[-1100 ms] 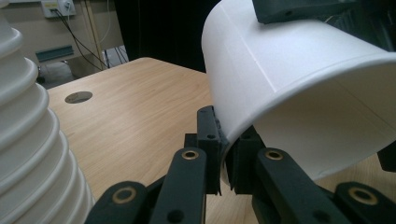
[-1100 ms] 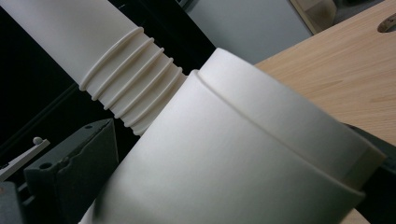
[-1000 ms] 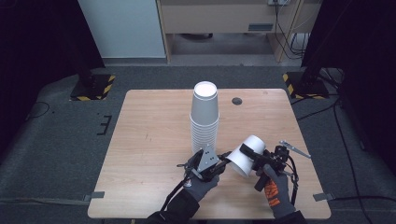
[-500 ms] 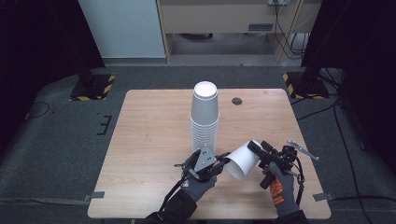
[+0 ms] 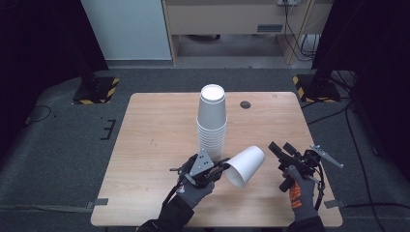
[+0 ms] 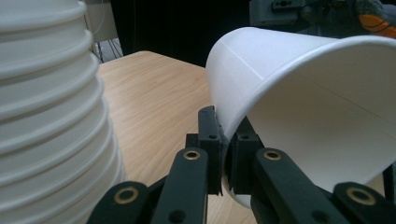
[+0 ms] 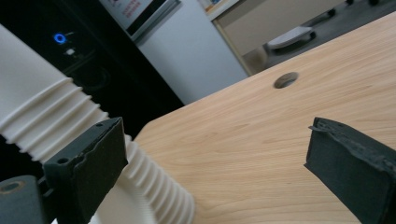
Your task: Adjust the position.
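A single white paper cup (image 5: 245, 166) hangs tilted just above the table, its mouth facing the person. My left gripper (image 5: 223, 166) is shut on its rim; in the left gripper view the pads (image 6: 212, 140) pinch the cup wall (image 6: 303, 93). A tall stack of white cups (image 5: 212, 121) stands upside down mid-table, just behind that hand, and fills the near left (image 6: 46, 107). My right gripper (image 5: 279, 146) hovers to the cup's right, apart from it. Its jaws have just been closing, but they stand open with nothing between them (image 7: 215, 154). The stack (image 7: 42, 121) lies beyond them.
The wooden table (image 5: 154, 130) has a small dark hole (image 5: 245, 104) at the back right, which the right gripper view also shows (image 7: 286, 80). Grey floor surrounds the table, with black stands with yellow-striped feet (image 5: 94, 89) at both far corners.
The right gripper has let go of the cup and drawn away to the right. The cup stays in the left gripper and has tipped lower toward the table.
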Demonstrator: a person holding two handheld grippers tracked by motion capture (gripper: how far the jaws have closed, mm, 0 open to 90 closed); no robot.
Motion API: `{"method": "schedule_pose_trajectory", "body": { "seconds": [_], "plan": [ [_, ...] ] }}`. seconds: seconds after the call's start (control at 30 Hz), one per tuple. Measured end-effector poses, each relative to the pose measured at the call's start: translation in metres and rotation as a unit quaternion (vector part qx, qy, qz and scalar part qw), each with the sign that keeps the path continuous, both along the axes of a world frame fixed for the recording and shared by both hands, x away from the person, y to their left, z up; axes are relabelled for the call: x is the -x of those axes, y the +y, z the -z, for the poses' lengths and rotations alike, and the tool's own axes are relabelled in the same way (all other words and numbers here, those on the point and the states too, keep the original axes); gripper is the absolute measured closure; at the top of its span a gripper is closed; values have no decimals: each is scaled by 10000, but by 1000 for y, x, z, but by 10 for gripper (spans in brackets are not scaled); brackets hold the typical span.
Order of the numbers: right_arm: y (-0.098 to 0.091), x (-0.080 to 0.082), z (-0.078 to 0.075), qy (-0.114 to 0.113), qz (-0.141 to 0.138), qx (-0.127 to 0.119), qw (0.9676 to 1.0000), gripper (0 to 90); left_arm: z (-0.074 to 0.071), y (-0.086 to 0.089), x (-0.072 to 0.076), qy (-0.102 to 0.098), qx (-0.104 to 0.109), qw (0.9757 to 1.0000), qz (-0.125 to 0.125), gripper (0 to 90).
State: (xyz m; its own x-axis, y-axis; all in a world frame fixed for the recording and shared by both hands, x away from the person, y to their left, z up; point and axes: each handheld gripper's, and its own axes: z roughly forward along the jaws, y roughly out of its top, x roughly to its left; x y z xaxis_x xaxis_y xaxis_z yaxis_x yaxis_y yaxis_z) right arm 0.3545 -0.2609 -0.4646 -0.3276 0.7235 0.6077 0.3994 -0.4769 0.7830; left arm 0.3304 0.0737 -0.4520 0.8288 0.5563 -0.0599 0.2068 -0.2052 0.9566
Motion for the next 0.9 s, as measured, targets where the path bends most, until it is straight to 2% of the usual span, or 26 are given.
{"method": "schedule_pose_trajectory", "body": {
  "seconds": [0.2, 0.37, 0.47, 0.53, 0.63, 0.73, 0.9],
  "plan": [
    [-6, 0, 1, -74, 155, 460, 9988, 66, -2, 16, 4, 51, -15, 10000, -40, 853],
    [-8, 0, 2, -90, 163, 898, 9958, 66, -3, 30, 7, 111, 0, 9999, -33, 854],
    [-9, -1, 3, -44, 174, 1224, 9923, 65, -2, 40, 9, 153, -22, 9999, -49, 854],
    [-9, -2, 4, -33, 175, 1493, 9886, 65, -1, 47, 11, 179, -14, 9998, -78, 854],
    [-9, -2, 6, -30, 136, 1762, 9843, 66, 0, 57, 13, 226, -3, 9997, -118, 854],
    [-9, -3, 8, 6, 134, 1964, 9804, 75, 0, 65, 14, 282, 0, 9996, -93, 854],
    [-9, -4, 12, 64, 138, 2180, 9758, 79, 3, 78, 17, 386, 11, 9992, -93, 853]
  ]
}}
